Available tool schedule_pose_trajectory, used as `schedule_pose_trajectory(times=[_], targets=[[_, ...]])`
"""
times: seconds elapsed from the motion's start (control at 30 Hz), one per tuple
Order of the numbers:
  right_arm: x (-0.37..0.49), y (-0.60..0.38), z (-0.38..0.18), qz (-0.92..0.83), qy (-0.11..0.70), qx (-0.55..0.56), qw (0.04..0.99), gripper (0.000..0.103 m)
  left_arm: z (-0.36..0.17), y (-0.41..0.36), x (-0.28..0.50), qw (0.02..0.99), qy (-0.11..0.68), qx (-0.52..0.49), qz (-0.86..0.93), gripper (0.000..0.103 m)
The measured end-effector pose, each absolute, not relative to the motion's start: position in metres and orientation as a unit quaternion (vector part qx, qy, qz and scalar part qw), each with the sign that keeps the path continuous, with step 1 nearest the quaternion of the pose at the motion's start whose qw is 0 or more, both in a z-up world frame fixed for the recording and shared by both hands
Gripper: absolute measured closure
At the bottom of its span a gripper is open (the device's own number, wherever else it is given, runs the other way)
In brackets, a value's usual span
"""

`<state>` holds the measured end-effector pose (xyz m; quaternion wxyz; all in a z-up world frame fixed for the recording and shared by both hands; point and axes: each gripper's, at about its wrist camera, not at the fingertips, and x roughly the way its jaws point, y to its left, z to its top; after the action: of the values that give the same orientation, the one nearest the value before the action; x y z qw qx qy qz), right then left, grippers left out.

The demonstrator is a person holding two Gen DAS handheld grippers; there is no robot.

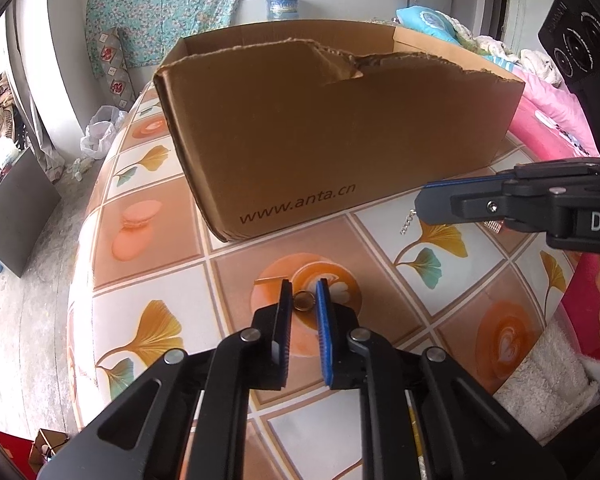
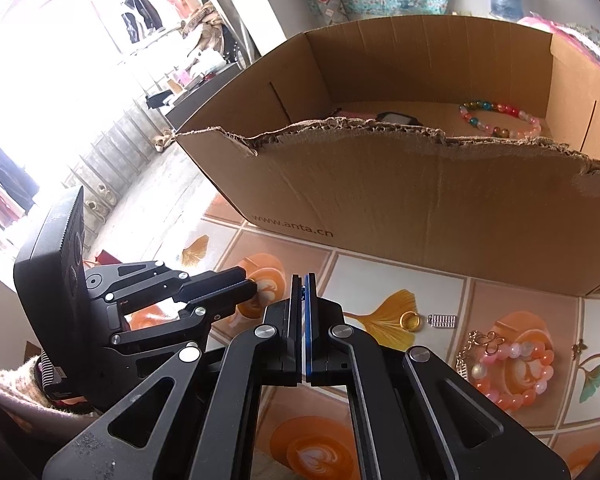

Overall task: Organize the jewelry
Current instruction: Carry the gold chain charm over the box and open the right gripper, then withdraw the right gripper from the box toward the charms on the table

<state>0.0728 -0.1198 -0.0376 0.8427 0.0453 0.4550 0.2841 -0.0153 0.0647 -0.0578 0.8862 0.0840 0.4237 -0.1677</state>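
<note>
Bright daylight, window glare blown out at left, fisheye edges warped, perhaps soft.

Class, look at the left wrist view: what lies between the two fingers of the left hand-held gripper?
A small gold ring lies on the tablecloth between the left hand-held gripper fingers; left wrist view.

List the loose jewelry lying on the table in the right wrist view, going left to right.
Gold ring → small silver charm → gold chain with a butterfly clasp → pink and orange bead bracelet → small dark earring at the far right.
</note>
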Motion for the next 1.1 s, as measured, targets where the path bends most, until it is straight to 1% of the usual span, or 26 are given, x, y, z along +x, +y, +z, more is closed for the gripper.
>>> schedule_pose_trajectory(times=[0.13,0.37,0.5,0.6,0.73,0.93,1.03,1.1], targets=[[0.069,-0.122,-0.02,0.295,0.437,0.042,0.849,0.103,-0.039,0.069,-0.023,0.893,0.406,0.07,-0.183,0.092],[0.069,-0.131,0.048,0.316,0.363,0.048,0.875,0.103,0.041,0.078,-0.033,0.924,0.309,0.037,-0.225,0.092],[0.083,-0.137,0.083,0.325,0.322,0.052,0.888,0.103,0.076,0.075,-0.016,0.93,0.269,0.038,-0.246,0.092],[0.107,-0.137,0.092,0.313,0.318,0.045,0.894,0.103,0.083,0.07,0.01,0.927,0.273,0.033,-0.256,0.092],[0.151,-0.137,0.073,0.295,0.381,0.051,0.875,0.103,0.072,0.059,0.058,0.906,0.335,0.029,-0.255,0.092],[0.204,-0.128,0.02,0.269,0.501,0.046,0.821,0.103,0.042,0.047,0.108,0.872,0.424,0.021,-0.245,0.091],[0.22,-0.126,-0.002,0.267,0.543,0.051,0.794,0.099,0.036,0.043,0.124,0.866,0.44,0.026,-0.238,0.091],[0.222,-0.128,-0.008,0.265,0.557,0.057,0.785,0.095,0.033,0.041,0.131,0.861,0.452,0.029,-0.23,0.091]])
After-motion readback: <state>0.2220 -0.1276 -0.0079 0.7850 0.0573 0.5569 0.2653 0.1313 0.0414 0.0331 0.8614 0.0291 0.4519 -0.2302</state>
